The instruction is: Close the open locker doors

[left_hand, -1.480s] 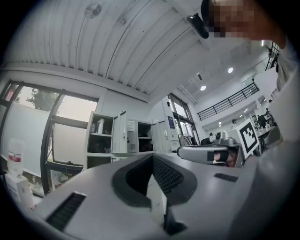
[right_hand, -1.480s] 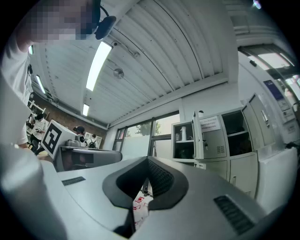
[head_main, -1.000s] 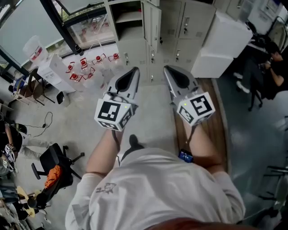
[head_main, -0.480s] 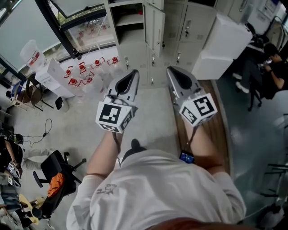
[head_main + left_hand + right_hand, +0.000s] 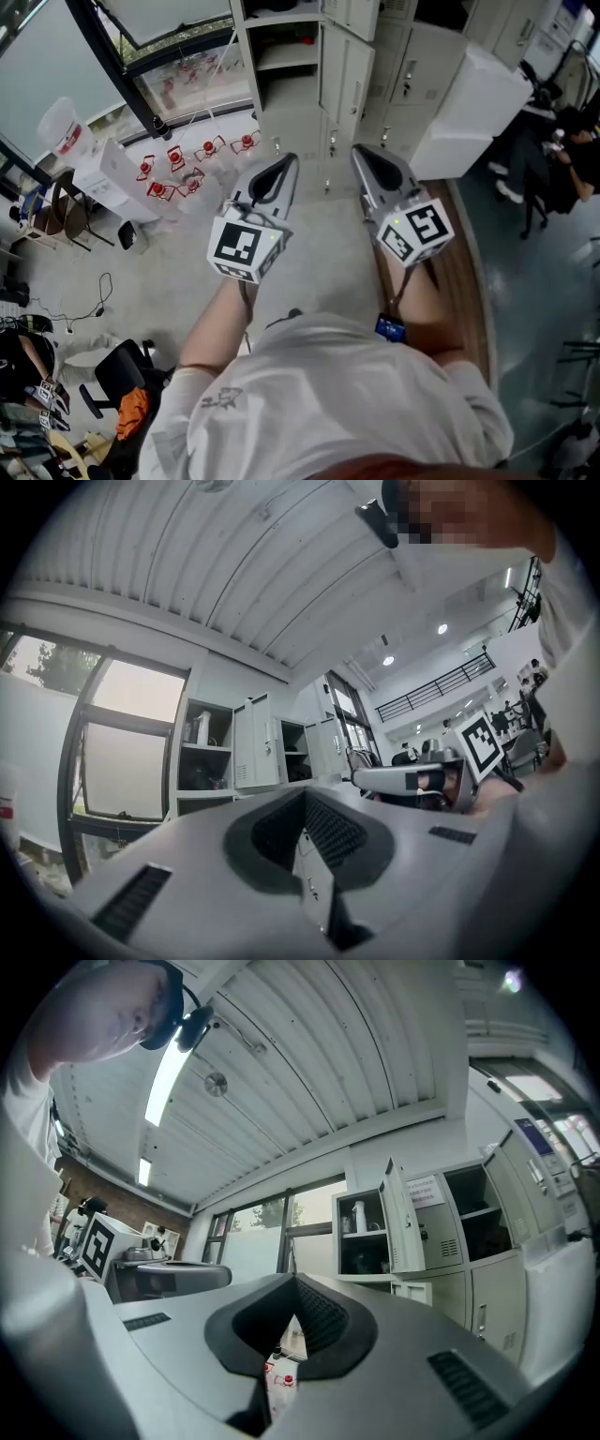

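The lockers [image 5: 412,66] look nearer now, because the person has walked toward them. Both grippers have come along too. The left hand-held gripper [image 5: 284,161] and the right hand-held gripper [image 5: 363,152] are both pinched closed and hold nothing. They are held side by side and point ahead at the far wall, I think so they are ready to push. An open locker door [image 5: 345,75] sticks out from the far lockers, and a shelf [image 5: 286,61] shows on its left. Nothing touches the door yet. It is well apart from both grippers.
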Tool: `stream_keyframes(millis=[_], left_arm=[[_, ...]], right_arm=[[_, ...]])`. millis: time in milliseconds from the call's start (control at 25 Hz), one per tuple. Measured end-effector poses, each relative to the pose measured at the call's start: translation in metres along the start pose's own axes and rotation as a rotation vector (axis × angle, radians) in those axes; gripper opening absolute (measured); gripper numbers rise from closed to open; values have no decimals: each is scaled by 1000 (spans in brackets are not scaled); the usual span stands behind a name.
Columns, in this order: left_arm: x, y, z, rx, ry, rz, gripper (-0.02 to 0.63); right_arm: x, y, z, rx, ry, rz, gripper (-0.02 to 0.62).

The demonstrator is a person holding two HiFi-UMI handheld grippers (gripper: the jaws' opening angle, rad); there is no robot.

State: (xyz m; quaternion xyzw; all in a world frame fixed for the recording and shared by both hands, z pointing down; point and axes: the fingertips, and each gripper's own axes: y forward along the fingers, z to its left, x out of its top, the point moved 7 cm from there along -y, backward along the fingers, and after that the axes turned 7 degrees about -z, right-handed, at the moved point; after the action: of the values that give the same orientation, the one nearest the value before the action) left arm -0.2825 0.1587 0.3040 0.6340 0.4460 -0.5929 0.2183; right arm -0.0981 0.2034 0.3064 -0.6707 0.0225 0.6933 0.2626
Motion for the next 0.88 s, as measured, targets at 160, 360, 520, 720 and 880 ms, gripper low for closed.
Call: stream_keyframes(millis=[160,360,520,720,880], left_arm=[[-7,-1,32,-35,-3,5,0],[-18,-2,66,-36,-27,19,0],[-27,3,83,-32,-37,13,0],[-34,15,96,-32,-40,26,0],[-42,30,105,-9,-48,38,0]], right_arm=[[-10,26,3,-34,4,9,-3],[-23,50,2,-62,5,15,-3],[-32,64,-5,-69,11,26,-3],[-42,82,-16,-61,18,24,-3],[-50,98,-33,-37,16,21,-3]])
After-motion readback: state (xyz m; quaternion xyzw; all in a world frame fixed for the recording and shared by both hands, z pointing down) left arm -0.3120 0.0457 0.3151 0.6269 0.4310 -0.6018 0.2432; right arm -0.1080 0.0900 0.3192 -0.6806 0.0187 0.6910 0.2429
